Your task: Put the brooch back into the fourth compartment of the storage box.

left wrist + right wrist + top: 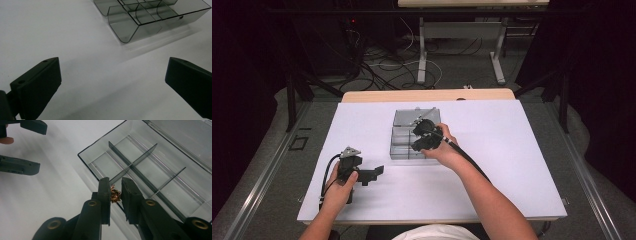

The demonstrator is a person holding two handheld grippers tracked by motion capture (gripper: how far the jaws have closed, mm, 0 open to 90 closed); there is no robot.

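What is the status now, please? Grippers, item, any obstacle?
Right gripper shut on small gold trinket above clear divided box. Left gripper open, empty, over white table. Nothing in the way.

Trinket (115, 195) over box (90, 163) on table (50, 195)

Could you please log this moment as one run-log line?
right gripper: shut on gold trinket | above clear divided box | left gripper: open, idle on table

No text, label, brand, number or sign can be read in any of the three views.
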